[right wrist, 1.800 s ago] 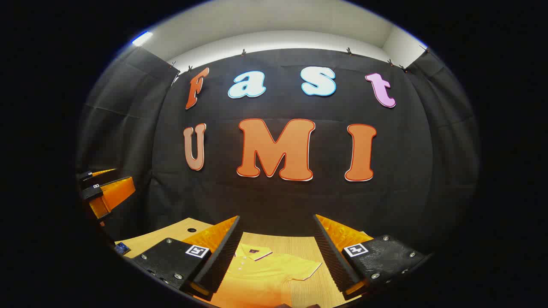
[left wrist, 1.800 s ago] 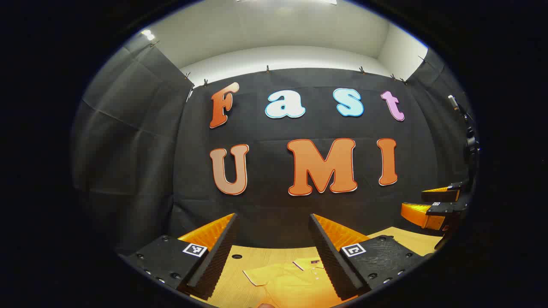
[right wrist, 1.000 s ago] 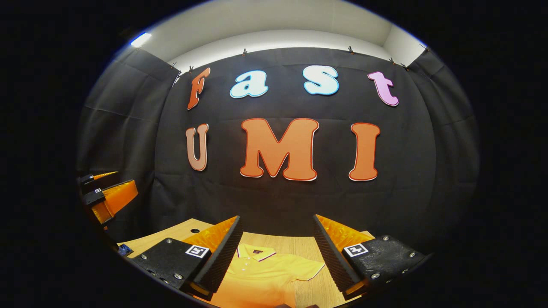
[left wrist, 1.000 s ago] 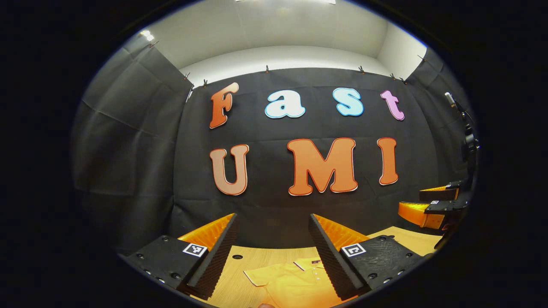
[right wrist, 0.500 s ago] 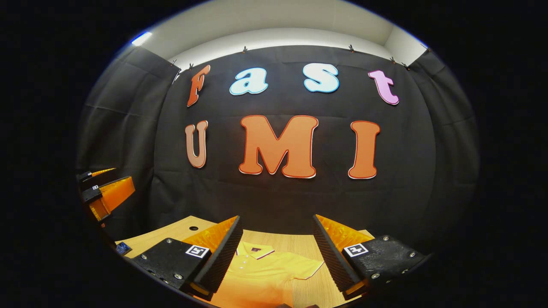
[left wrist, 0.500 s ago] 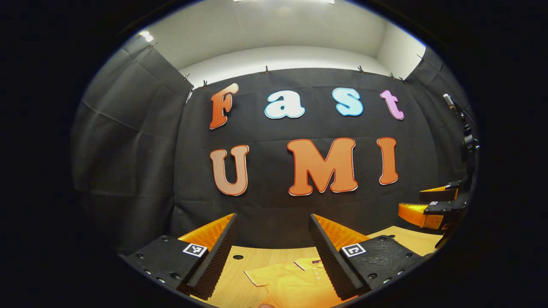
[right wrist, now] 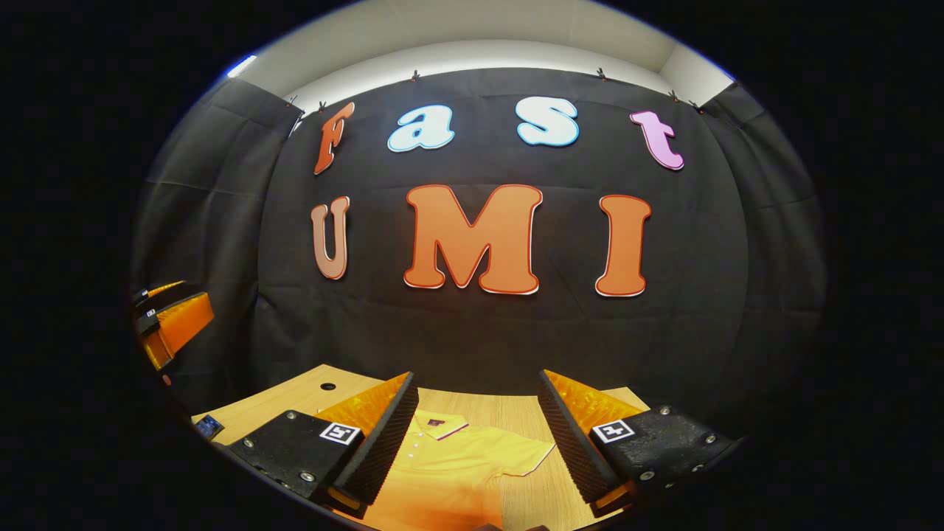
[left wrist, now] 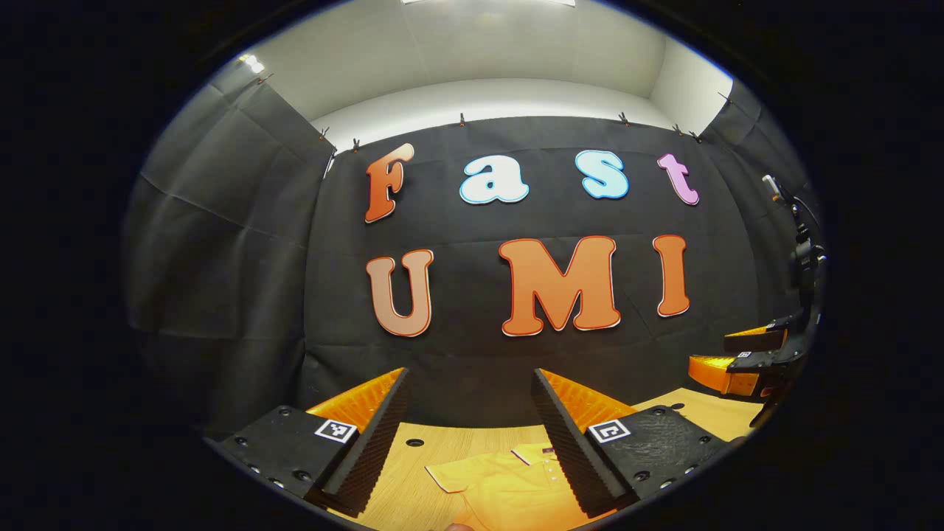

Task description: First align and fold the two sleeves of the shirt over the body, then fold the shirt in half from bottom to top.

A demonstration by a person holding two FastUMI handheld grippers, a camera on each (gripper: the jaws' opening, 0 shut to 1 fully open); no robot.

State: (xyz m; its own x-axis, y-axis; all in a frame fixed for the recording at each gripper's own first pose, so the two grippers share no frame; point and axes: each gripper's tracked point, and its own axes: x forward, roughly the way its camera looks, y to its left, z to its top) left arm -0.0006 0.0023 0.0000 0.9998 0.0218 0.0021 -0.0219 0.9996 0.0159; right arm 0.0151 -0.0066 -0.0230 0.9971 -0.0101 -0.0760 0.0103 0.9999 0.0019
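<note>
A yellow polo shirt [left wrist: 501, 487] lies flat on the wooden table [left wrist: 413, 472], collar toward the back wall. In the left gripper view its left sleeve [left wrist: 450, 476] spreads out below my open left gripper [left wrist: 470, 387], which hangs above it with nothing between the fingers. In the right gripper view the shirt [right wrist: 450, 472] and its right sleeve [right wrist: 527, 459] lie below my open right gripper [right wrist: 476, 389]. The right gripper [left wrist: 745, 354] also shows at the far right of the left gripper view, and the left gripper [right wrist: 173, 317] at the far left of the right gripper view.
The black cloth wall stands close behind the table. A small round hole [left wrist: 414, 442] sits in the tabletop near the back edge, seen too as the hole [right wrist: 327, 386] in the right gripper view. A small blue-marked object [right wrist: 209, 425] lies at the table's left edge.
The right gripper view has tilted down a little and moved forward, so more table and shirt show. The left gripper has barely shifted. Both grippers stay open.
</note>
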